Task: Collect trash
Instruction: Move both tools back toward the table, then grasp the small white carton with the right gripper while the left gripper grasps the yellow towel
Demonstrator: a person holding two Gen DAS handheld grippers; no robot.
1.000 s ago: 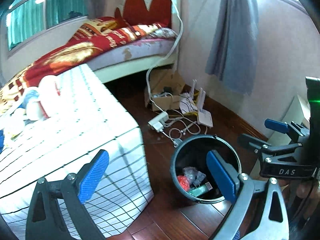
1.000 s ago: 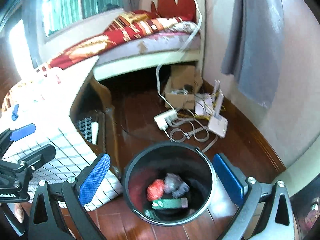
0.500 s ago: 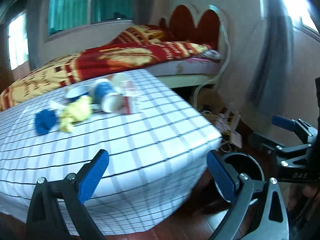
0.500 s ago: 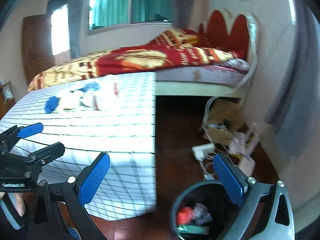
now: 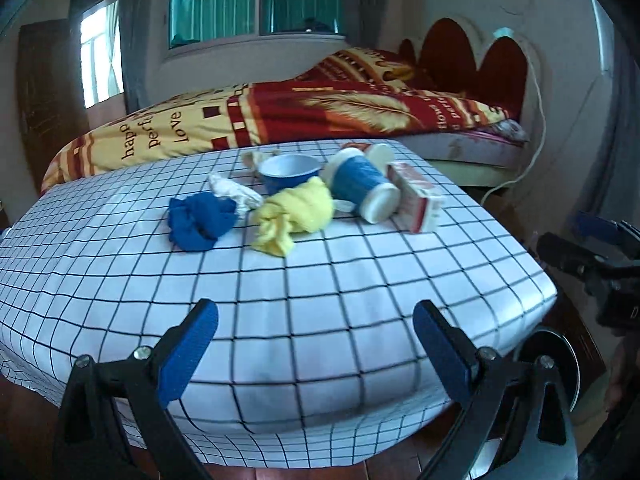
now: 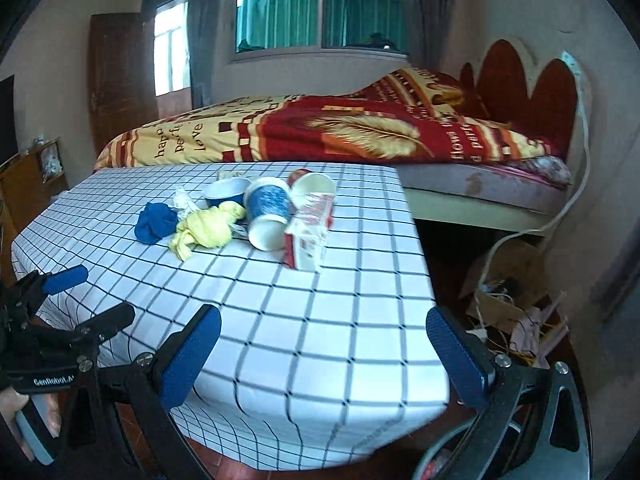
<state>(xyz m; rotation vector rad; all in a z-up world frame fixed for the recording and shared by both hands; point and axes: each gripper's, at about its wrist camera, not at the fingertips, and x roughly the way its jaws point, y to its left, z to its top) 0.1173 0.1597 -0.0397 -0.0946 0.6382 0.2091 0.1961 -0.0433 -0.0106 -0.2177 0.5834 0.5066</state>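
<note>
Both grippers, left gripper (image 5: 316, 344) and right gripper (image 6: 324, 352), are being held wide open and empty, off the near edge of the table (image 5: 360, 300). Trash is being left in one far-side cluster: blue wad (image 5: 200, 220), yellow wad (image 5: 294, 214), cups (image 5: 362, 188), carton (image 5: 416, 200). Bin (image 5: 560, 364) is being glimpsed below the right corner, some scraps inside. Near half is being kept free for reaching.
</note>
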